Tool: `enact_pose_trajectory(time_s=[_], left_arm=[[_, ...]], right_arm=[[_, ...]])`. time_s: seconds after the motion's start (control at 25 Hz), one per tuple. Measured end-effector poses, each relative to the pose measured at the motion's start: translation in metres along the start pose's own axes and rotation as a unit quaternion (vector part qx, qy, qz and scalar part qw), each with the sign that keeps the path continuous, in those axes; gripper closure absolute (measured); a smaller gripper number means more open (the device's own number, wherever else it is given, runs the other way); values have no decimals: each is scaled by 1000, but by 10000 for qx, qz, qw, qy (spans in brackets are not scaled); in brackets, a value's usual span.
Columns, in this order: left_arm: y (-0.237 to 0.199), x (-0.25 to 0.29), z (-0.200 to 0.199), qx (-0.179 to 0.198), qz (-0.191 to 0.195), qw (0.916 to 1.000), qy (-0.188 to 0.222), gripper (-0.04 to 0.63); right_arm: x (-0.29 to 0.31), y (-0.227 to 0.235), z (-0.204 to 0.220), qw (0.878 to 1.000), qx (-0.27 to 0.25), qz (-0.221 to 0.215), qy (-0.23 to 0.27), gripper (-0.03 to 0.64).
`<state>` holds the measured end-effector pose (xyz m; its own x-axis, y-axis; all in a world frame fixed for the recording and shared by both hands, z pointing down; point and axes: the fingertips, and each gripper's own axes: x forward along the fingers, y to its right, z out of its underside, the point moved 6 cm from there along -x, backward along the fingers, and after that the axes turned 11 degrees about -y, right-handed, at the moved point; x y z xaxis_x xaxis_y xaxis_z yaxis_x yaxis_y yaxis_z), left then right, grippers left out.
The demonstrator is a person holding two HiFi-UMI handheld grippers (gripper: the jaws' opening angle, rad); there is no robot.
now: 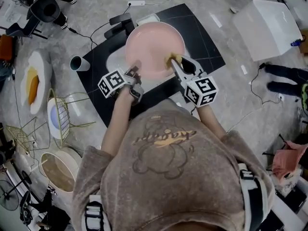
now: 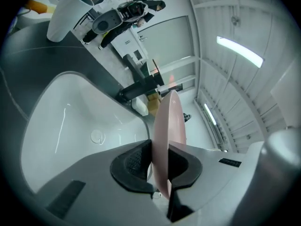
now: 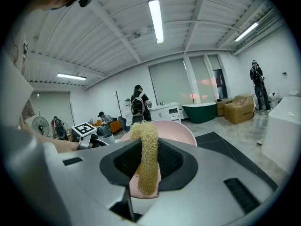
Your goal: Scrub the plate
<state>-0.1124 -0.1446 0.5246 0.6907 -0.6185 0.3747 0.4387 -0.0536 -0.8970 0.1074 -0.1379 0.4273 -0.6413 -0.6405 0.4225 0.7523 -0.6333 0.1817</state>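
Ok, left gripper (image 2: 160, 161): clenched on the rim of the pink plate (image 2: 169, 121), which sits edge-on between the pads
Right gripper (image 3: 148, 166): clamped on a yellow mesh scrubber (image 3: 146, 149) that stands up out of the jaws
Plate position: held in the air over the white sink (image 2: 70, 112), face tilted toward the right gripper
Scrubber vs plate: at the plate's near right rim in the head view, contact not certain
Progress: probably the very start of scrubbing; both tools gripped, no suds or dirt visible, plate face looks plain pink
Left to do: likely the whole face plus the rim, then the strip under the left pads, which needs a regrip
Edges: grip is on a thin rim only, so a hard push from the scrubber could twist the plate in the pads
Nearby: black faucet (image 2: 141, 88) behind the sink, grey cup (image 1: 79, 63) on the black counter (image 1: 202, 37) to the left
Open room: free above the sink and on the right of the counter, tighter toward the faucet
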Motion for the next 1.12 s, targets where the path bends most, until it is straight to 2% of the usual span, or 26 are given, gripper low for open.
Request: enact_pose_trajectory(time_s=[0.2,0.44,0.68,0.96,1.12], left_arm=[[9,-9,8,300,-138,9994,-59,545],[12,-10,17,394,-158,9989,-178,545],[22,-7,19,548,-108,9982,-236,545],[34,-4,21,695,8,9971,-325,545],[40,0,24,741,37,9965,-379,545]], right_arm=[[5,-12,-8,9986,-497,-61,-188,531],[28,-21,-8,9918,-1088,-56,-663,531],[50,-34,-7,9799,-1599,-241,-1168,531],[64,-40,-7,9633,-2195,-133,-1542,531],[67,-38,-5,9575,-2361,-61,-1654,531]])
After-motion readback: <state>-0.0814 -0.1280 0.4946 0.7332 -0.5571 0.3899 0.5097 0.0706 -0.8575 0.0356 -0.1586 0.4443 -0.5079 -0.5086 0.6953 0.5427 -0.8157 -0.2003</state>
